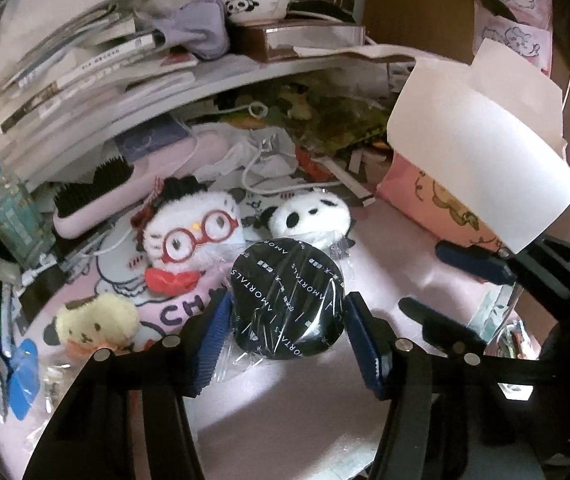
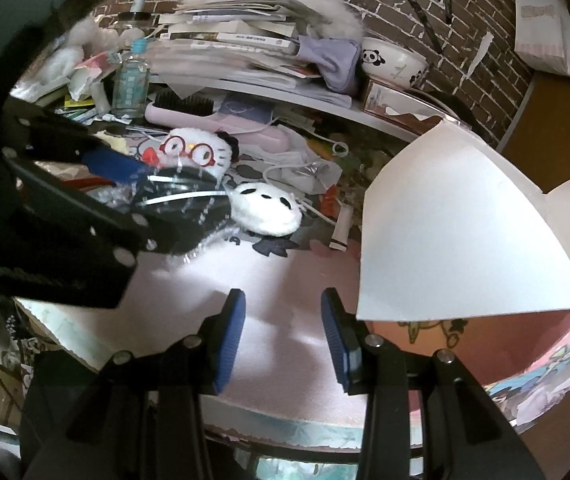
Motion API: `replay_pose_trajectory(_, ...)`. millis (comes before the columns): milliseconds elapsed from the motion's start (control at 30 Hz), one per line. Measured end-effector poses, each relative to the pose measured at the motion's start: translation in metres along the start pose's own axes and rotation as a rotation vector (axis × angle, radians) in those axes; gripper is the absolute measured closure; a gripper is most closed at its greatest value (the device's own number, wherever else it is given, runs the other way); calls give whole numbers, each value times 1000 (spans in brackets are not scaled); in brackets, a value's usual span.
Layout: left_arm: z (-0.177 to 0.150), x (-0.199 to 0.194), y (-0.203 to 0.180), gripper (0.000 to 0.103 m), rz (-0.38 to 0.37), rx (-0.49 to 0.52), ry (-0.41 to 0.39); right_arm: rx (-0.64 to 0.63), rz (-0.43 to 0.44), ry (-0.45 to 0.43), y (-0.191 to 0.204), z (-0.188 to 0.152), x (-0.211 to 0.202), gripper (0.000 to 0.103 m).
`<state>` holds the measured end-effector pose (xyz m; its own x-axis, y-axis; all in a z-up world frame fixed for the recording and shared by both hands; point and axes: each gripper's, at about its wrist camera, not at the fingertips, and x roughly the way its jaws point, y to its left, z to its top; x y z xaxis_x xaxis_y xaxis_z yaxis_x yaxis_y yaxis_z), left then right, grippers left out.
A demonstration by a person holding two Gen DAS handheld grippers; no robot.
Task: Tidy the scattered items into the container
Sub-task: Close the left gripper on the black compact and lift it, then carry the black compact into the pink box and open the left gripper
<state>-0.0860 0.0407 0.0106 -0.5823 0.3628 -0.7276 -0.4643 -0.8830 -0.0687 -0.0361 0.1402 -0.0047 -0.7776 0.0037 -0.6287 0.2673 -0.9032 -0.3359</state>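
Left gripper [image 1: 287,344] is reaching forward over the pink table surface [image 1: 425,280], its 2 blue pads clamping a round black disc in clear plastic wrap [image 1: 287,300]. Right gripper [image 2: 283,336] is hovering low with jaws spread, holding nothing. White-flapped pink box [image 2: 461,232] is sitting just right of it; interior mostly hidden by the flap. Panda plush [image 1: 311,216] and white glasses-wearing plush [image 1: 193,228] are lying behind the disc. Shelf clutter is blurred.

I see a round black disc [image 1: 288,300] sealed in glossy, crinkled clear plastic film, a fluffy white plush panda [image 1: 311,216], ribbed blue rubbery finger pads [image 2: 231,336], and a matt white paper box flap [image 2: 461,228].
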Motion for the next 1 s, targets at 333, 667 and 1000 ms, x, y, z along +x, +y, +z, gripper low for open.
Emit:
replay_pose_trajectory(333,54,-53,5,50,-60,-33,-158,32,-17,3,-2,4,9,67)
replay_pose_trajectory(667,140,-74,-54,50,-253,117,-181,59,-7,6,-4,8,13,67)
replay_pose_trajectory(1000,174,-25,-133,50,-284,302,46,65,9,13,-6,6,14,67)
